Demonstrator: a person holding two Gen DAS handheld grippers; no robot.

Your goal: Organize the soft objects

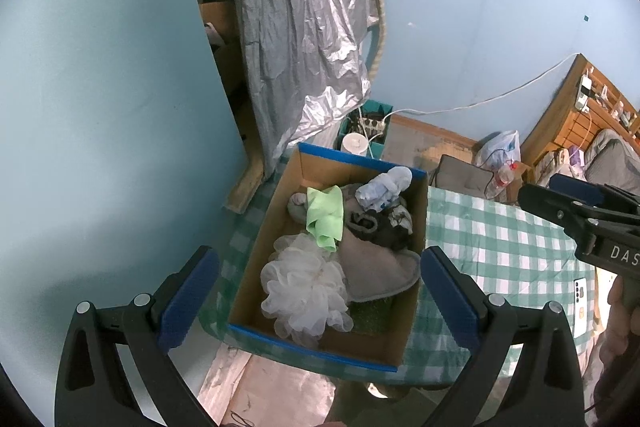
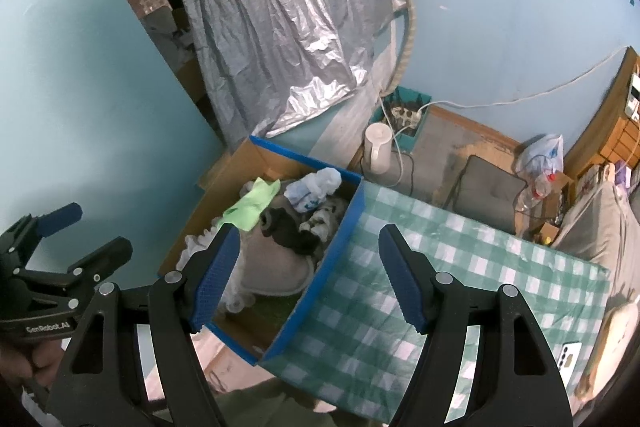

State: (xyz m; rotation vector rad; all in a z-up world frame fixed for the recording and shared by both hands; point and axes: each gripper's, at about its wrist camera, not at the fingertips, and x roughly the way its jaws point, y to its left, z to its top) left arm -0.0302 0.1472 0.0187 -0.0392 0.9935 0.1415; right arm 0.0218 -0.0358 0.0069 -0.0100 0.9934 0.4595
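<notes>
A cardboard box (image 1: 260, 247) with blue-taped edges sits on the left end of a table under a green-and-white checked cloth (image 1: 500, 247). Inside lie a white mesh bath pouf (image 1: 304, 291), a light green cloth (image 1: 326, 217), a grey pad (image 1: 376, 271), dark socks (image 1: 380, 227) and a crumpled white plastic bag (image 1: 384, 189). My left gripper (image 1: 320, 295) hovers open above the box, holding nothing. My right gripper (image 2: 308, 279) hangs open over the box's right wall (image 2: 332, 267), empty too. Each gripper shows at the edge of the other's view: the right gripper (image 1: 576, 203), the left gripper (image 2: 76, 231).
A silver crinkled cover (image 1: 304, 27) hangs against the blue wall behind the box. On the floor stand a white kettle (image 2: 378, 149), a teal bin with a power strip (image 2: 408, 115), a grey cushion (image 2: 488, 191) and a plastic bag (image 2: 540, 155). A phone (image 1: 582, 303) lies at the table's right edge.
</notes>
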